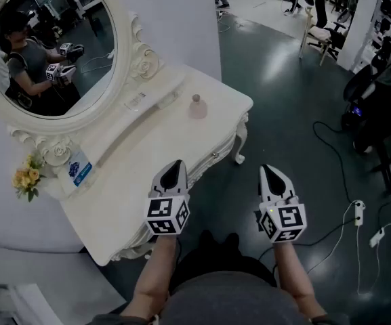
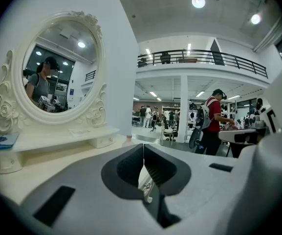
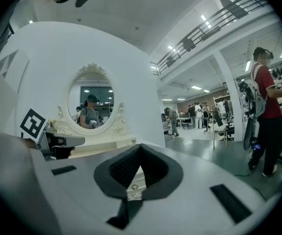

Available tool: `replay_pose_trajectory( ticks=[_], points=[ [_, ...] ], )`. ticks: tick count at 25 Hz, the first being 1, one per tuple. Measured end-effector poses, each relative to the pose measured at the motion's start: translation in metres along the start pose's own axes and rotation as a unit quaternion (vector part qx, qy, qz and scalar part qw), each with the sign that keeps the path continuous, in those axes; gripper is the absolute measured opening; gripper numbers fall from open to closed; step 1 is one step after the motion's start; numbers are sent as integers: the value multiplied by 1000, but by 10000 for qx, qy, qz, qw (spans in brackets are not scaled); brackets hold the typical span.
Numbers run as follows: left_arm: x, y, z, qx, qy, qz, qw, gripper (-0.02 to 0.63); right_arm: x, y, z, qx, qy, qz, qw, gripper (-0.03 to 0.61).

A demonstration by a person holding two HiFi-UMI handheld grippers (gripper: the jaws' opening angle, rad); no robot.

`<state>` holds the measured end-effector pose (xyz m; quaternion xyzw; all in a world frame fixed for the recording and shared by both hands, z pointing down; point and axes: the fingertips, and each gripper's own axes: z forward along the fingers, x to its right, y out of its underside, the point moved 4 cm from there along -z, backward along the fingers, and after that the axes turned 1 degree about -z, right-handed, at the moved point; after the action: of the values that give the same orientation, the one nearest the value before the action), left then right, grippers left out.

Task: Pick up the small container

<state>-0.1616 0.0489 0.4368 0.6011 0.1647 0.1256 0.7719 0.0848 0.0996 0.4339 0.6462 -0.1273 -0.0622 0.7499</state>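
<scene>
Two grippers are hovering side by side at the near end of the white dressing table [image 1: 114,202], each with its jaws pressed together and nothing between them. The left gripper [image 1: 174,170] is hanging over the tabletop's near edge, and the right gripper [image 1: 270,175] is hanging over the dark floor [image 1: 297,100] beside the table. The small container [image 1: 196,105], pale pink, is standing upright near the table's far end, well ahead of both grippers, to the right of the oval mirror [image 1: 53,46].
</scene>
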Motion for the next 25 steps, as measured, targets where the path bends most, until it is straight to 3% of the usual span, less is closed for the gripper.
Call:
replay_pose_trajectory(
  ticks=[13, 16, 25],
  points=[
    [26, -4, 5, 148, -84, -36, 9998, 12, 19, -7, -9, 173, -338, 109, 9992, 4],
    [25, -6, 9, 165, -149, -47, 9997, 73, 21, -9, -7, 190, -407, 132, 9989, 5],
    [15, -6, 38, 32, -226, -22, 9997, 161, 30, -10, 5, 190, -472, 227, 9984, 5]
  ],
)
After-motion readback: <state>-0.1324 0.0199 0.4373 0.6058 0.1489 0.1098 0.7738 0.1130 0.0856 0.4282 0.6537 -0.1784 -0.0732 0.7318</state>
